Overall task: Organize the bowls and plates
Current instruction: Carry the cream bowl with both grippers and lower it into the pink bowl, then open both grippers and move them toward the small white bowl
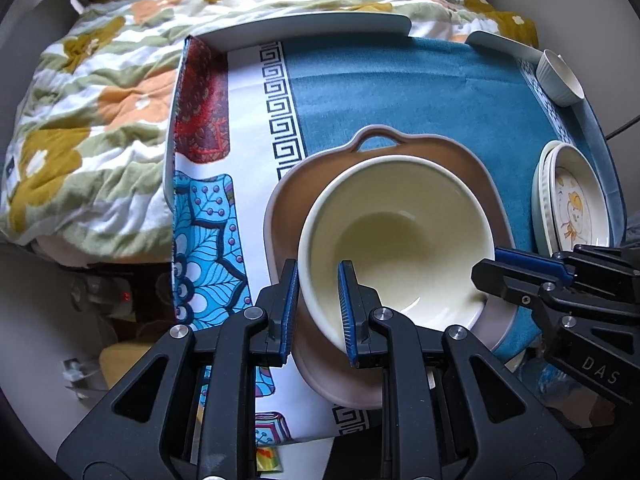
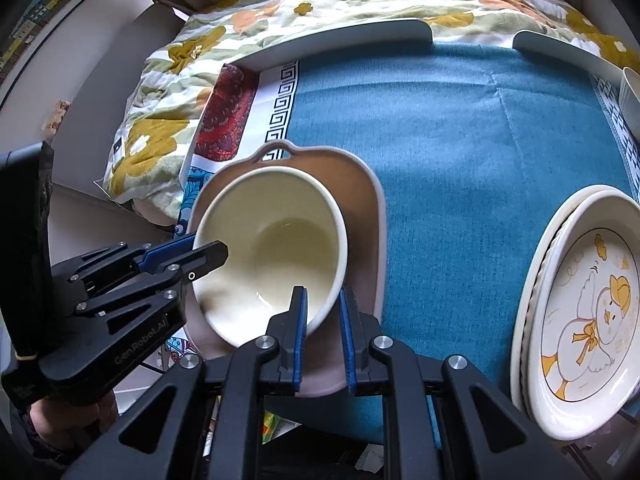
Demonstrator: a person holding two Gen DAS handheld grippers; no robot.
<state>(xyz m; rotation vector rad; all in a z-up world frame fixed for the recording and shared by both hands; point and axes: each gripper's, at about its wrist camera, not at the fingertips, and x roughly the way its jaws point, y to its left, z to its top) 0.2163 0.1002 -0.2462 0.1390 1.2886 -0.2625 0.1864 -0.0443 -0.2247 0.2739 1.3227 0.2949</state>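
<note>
The left gripper (image 1: 319, 304) was clamped on the near-left rim of the cream bowl (image 1: 400, 236), 1 finger outside the wall and 1 inside. The right gripper (image 2: 323, 322) pinched the opposite rim of the same bowl the same way, its fingers narrow with only the wall between them. A 2-sided hold like this probably kept the deep bowl from tipping or slipping out of a single pinch.

The bowl sat tilted in, or just above, a shallow pinkish dish (image 1: 384, 148) with a loop handle at its far edge; whether its base was touching the dish could not be told. Judging by the task, the bowl was being nested into the dish to form 1 stack.

That pair lay toward the left of a tray (image 1: 320, 26) lined with a teal cloth (image 1: 400, 88), near the cloth's patterned border. At the tray's right side was a stack of what looked like 2 plates (image 2: 576, 312), the upper 1 printed with a cartoon duck, well apart from the bowl. A small white ribbed cup (image 1: 560, 78) stood at the far right corner.

Counted: 1 cream bowl, 1 handled dish, about 2 plates, 1 cup, 2 grippers. A floral quilt (image 1: 100, 100) lay beyond the tray.
</note>
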